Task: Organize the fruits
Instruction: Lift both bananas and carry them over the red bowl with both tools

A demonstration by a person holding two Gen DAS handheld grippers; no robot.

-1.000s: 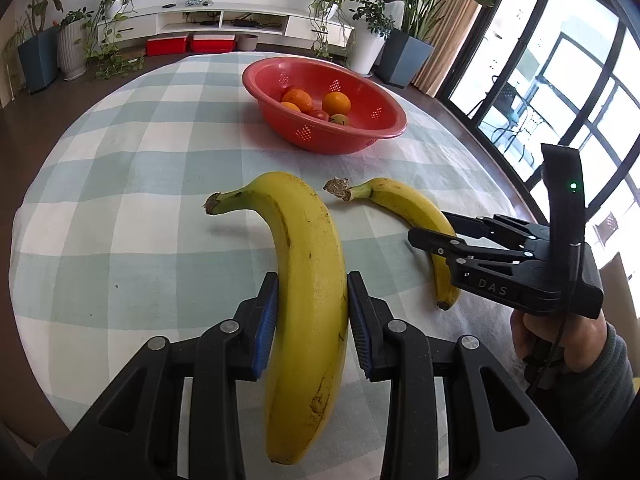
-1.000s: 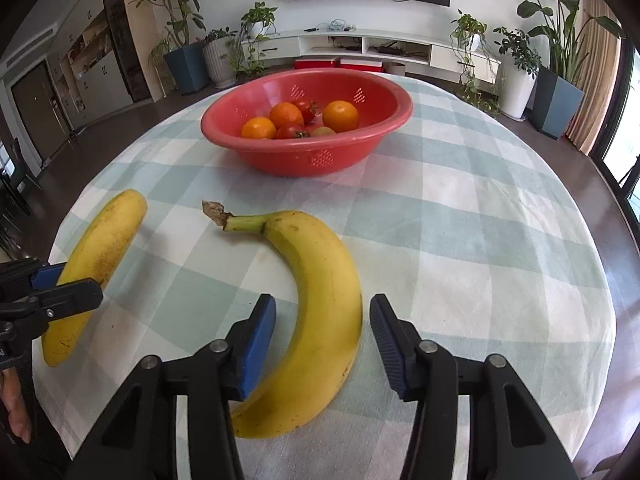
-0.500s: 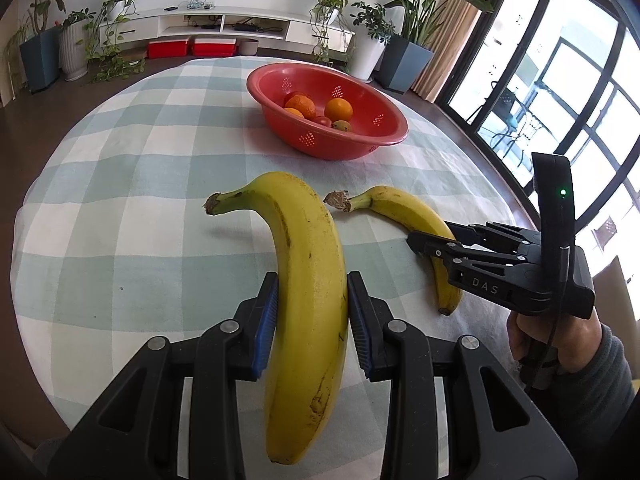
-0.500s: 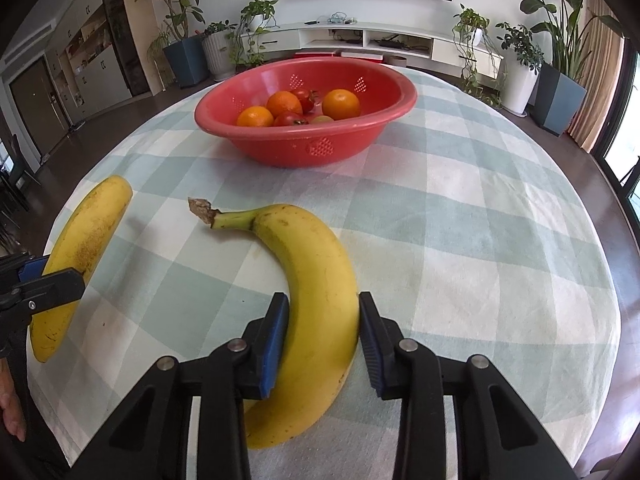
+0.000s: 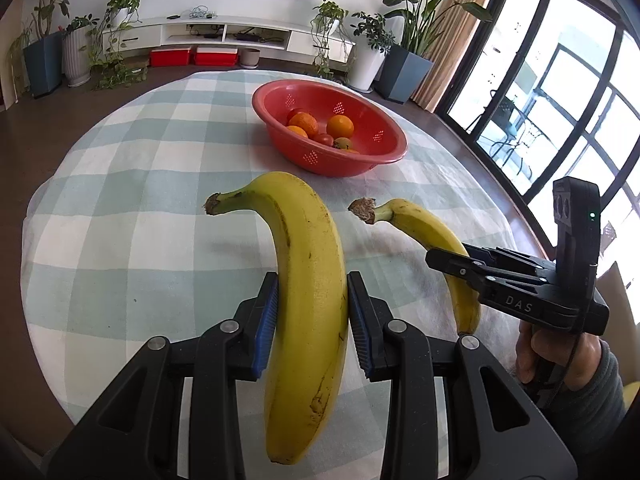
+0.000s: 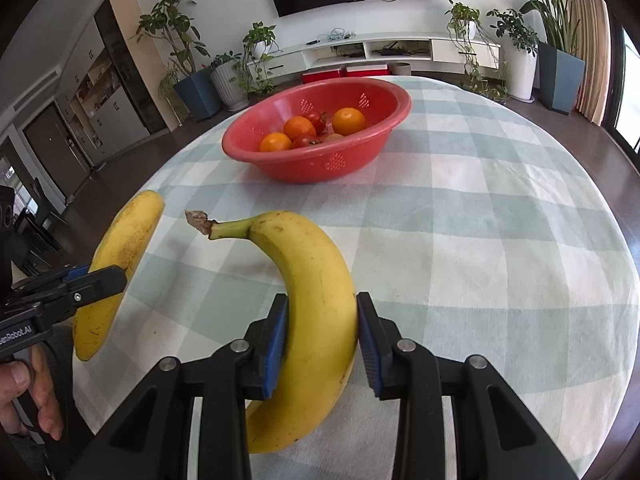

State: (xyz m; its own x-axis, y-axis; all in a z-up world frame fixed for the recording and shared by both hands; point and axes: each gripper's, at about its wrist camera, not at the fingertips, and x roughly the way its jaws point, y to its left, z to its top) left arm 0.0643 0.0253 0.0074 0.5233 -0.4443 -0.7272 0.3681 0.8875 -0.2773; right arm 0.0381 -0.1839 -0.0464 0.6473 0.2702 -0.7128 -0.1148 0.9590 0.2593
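A red bowl (image 5: 384, 160) stands on the far part of the tabletop (image 5: 140, 216), which is covered with a checked cloth. In the bowl lie several oranges (image 6: 349, 121) and small tomatoes (image 6: 306, 141), all gathered at the bottom.

Nearer to the front edge of the tabletop, the left gripper (image 5: 312, 320) has its jaws closed on a big banana (image 5: 308, 280); the blue pads press on the middle of the banana from both sides. The stem of this banana points away, toward the left edge, and the gripper slopes downward.

The right gripper (image 6: 322, 340) has its jaws closed on a second banana (image 6: 320, 300) in the same way, around the middle, with the stem also pointing to the left. It seems a little above the cloth, but I cannot tell this for sure. A hand (image 5: 560, 356) in a grey sleeve holds the handle of the right gripper, and the other hand (image 6: 28, 396) holds the left one at the near left side. Both bananas are side by side, well apart from the bowl.
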